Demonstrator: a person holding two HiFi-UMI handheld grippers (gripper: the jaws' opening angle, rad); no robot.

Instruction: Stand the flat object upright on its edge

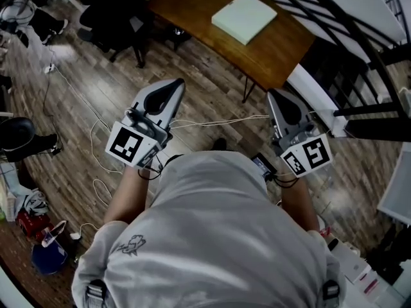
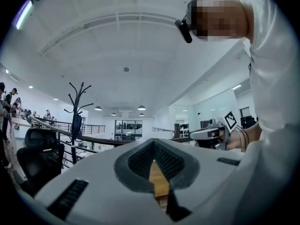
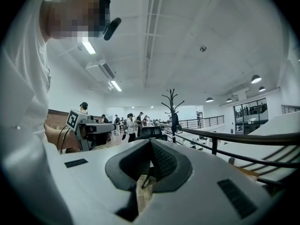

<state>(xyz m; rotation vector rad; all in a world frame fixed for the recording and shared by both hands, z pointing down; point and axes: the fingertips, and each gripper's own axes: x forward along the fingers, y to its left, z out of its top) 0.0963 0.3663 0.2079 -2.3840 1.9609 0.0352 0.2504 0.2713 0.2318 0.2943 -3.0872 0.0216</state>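
A flat, pale square slab [image 1: 244, 17] lies face down on a brown wooden table [image 1: 282, 47] at the top of the head view. Both grippers are held out in front of the person's chest, well short of the table and above the wooden floor. My left gripper [image 1: 174, 85] points up-right with its jaws shut and nothing between them; in its own view its tips [image 2: 153, 142] meet and a strip of the table shows below them. My right gripper [image 1: 275, 96] is also shut and empty, and its tips [image 3: 151, 142] meet. The slab is in neither gripper view.
A black office chair [image 1: 112, 11] stands left of the table. A dark railing [image 1: 347, 31] runs behind the table on the right. Cables [image 1: 96, 133] trail over the floor at left, with bags [image 1: 45, 242] at lower left. A coat rack [image 2: 77, 111] stands in the distance.
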